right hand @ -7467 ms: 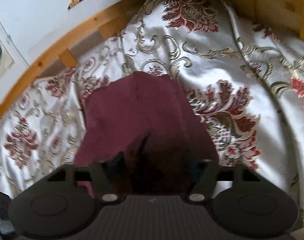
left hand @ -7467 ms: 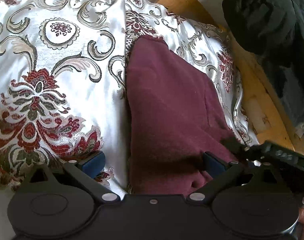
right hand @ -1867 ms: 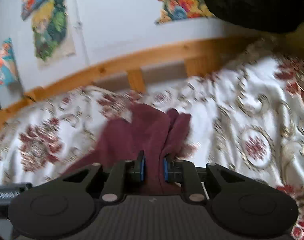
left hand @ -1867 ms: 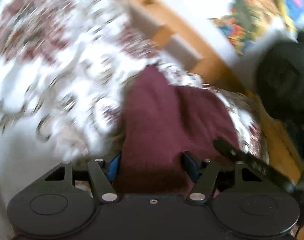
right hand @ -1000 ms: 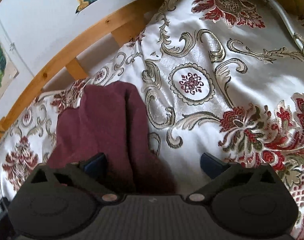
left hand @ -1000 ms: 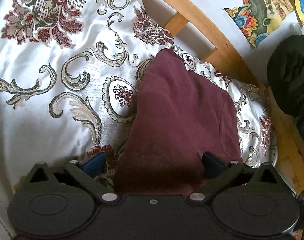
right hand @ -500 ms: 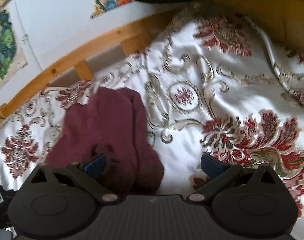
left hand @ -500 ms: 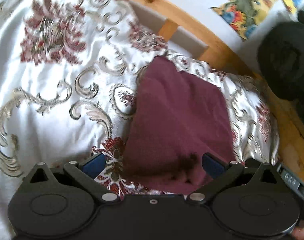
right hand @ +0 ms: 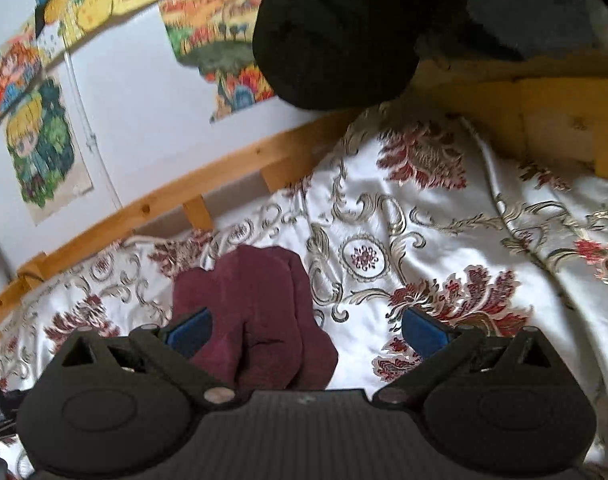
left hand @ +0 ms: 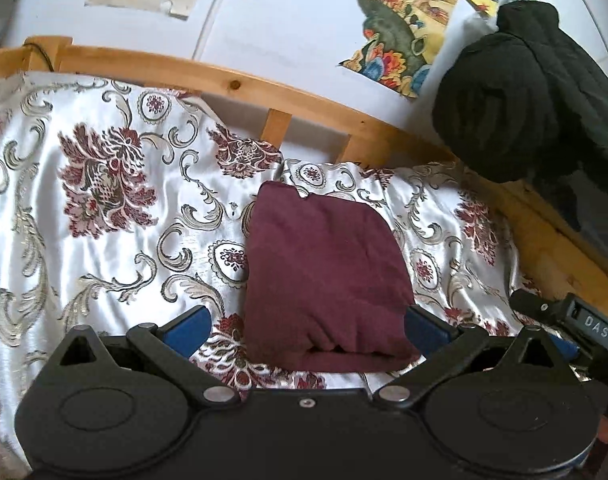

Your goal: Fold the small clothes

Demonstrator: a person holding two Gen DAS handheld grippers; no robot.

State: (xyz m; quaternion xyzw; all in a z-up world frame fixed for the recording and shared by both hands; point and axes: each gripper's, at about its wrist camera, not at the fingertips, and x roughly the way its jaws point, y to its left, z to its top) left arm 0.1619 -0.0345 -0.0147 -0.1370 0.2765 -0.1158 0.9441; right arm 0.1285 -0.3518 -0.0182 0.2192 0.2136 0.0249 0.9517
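The garment [left hand: 324,276] lies folded on the bed [left hand: 104,240]; both my hand-held grippers, left [left hand: 306,322] and right [right hand: 306,326], gape empty, so folding looks finished.

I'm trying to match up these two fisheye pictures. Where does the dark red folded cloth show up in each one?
Left wrist view: the dark red folded cloth lies at lower centre, between the open blue fingers.
Right wrist view: the dark red folded cloth sits lower left of centre, by the left-side finger.
Shared landmark: the wooden bed rail along the wall, behind the cloth in both.
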